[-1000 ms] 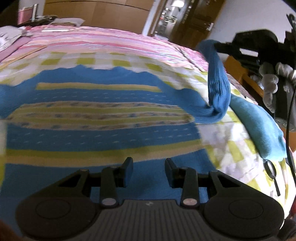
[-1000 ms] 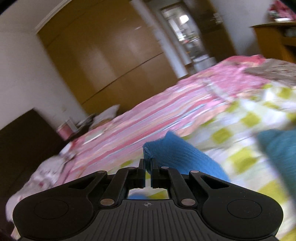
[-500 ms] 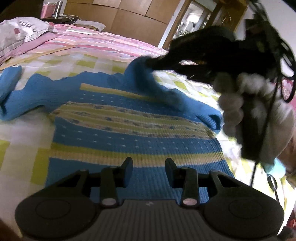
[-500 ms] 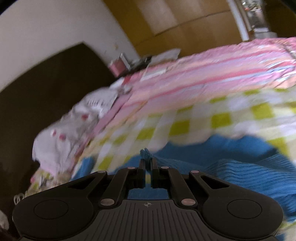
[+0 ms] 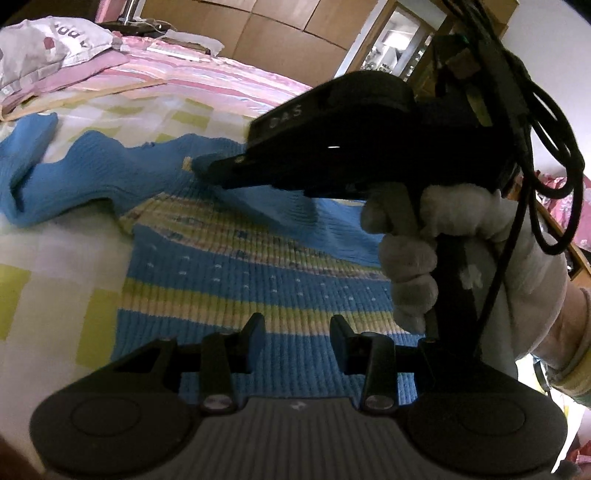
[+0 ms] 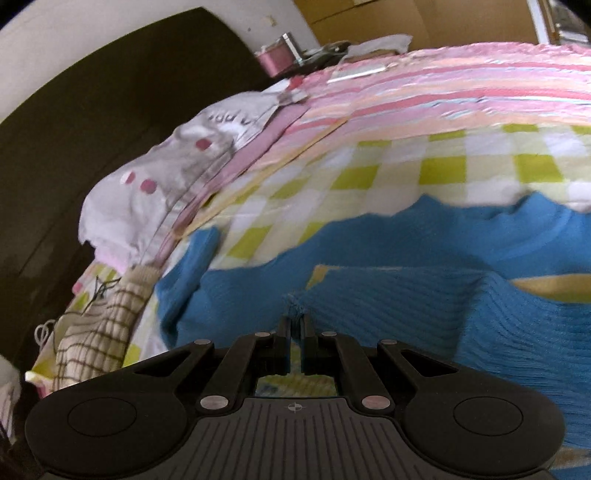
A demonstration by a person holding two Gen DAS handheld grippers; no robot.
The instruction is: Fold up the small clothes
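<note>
A small blue knitted sweater (image 5: 236, 266) with yellow stripes lies flat on the bed. My right gripper (image 6: 294, 320) is shut on the cuff of its right sleeve (image 6: 406, 295) and holds the sleeve folded across the chest. In the left wrist view the right gripper (image 5: 210, 170) reaches over the sweater near the collar, with the sleeve (image 5: 288, 214) trailing under it. The other sleeve (image 5: 33, 177) lies spread out to the left. My left gripper (image 5: 297, 330) is open and empty, just above the sweater's hem.
The bed has a green-and-white checked sheet (image 5: 44, 280) and a pink striped cover (image 5: 207, 81) behind. A white pillow (image 6: 155, 184) and a brown checked cloth (image 6: 96, 332) lie at the bed's left edge. A dark headboard (image 6: 92, 110) and wooden wardrobes (image 5: 280, 33) stand behind.
My right gripper has carried the sleeve from the sweater's right side leftwards across the chest and lowered it. My left gripper has stayed open above the hem.
</note>
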